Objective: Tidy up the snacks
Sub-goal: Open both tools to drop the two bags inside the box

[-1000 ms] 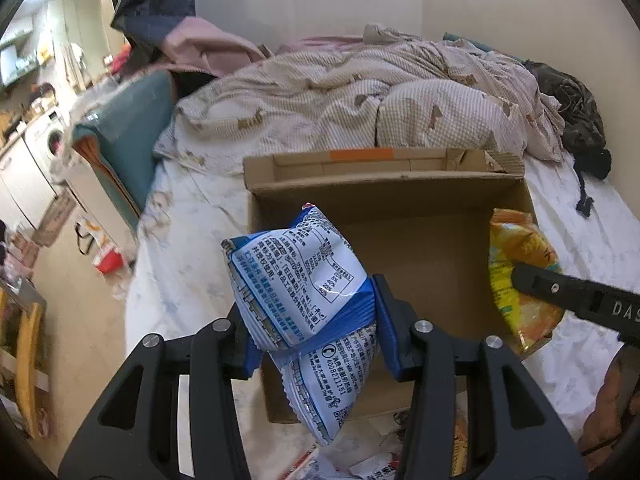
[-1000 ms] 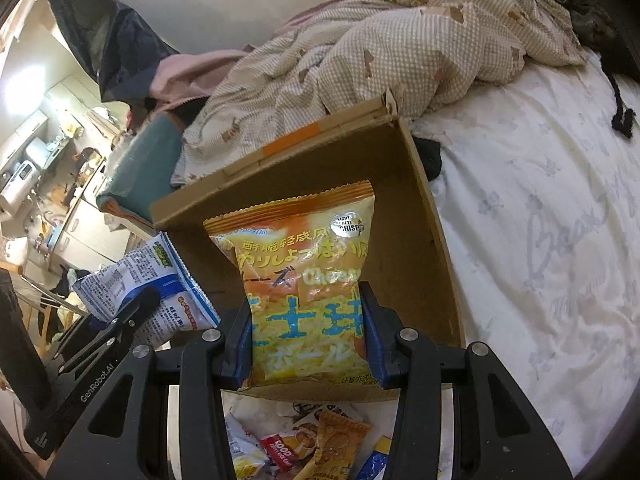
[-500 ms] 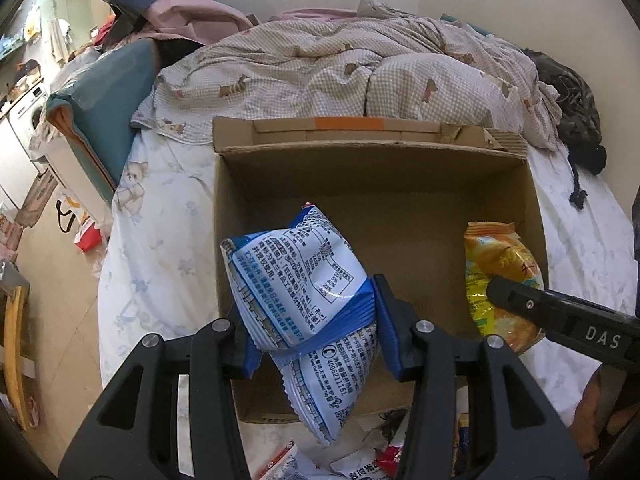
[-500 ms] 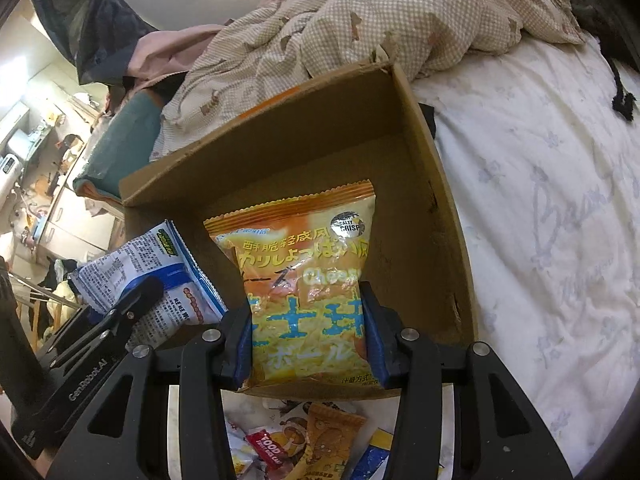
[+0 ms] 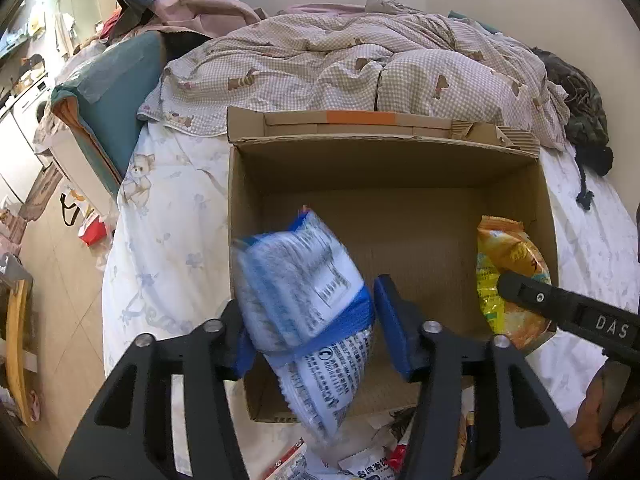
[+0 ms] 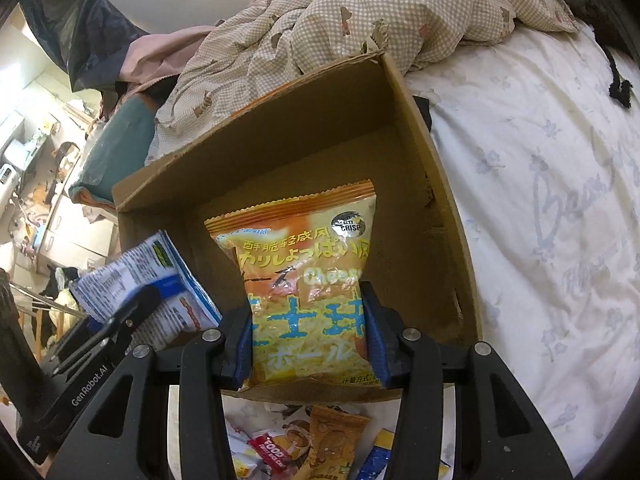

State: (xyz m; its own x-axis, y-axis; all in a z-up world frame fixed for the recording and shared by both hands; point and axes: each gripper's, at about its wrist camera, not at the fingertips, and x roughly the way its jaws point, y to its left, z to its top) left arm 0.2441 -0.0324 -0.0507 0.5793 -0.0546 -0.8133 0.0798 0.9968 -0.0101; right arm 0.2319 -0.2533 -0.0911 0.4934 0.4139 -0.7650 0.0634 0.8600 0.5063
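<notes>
Since a second earlier, left gripper jaws had spread and were opening; blue-and-white snack bag went blurred, tipping left, right pad clear of it, seemingly slipping free over the cardboard box. Box filled more of both views than before. Right gripper barely changed, pads pinching the lower part of the orange cheese-ball bag, held upright above the box's near right corner.

Step in hand, by judgement: dropping both bags into the box, left one being let go first. Box floor looked bare, so early in the task. Next move likely called for the right jaws to spread too, then both hands going back to the loose snack pile in front of the box.

Writing: "Chee..." and "CRISP" plus Chinese and Japanese characters on the orange bag; "GenRobot.AI" on the left gripper body in the right view; "DAS" on the right gripper finger in the left view; "FOOD" on a red packet. Blue bag print too blurred.
</notes>
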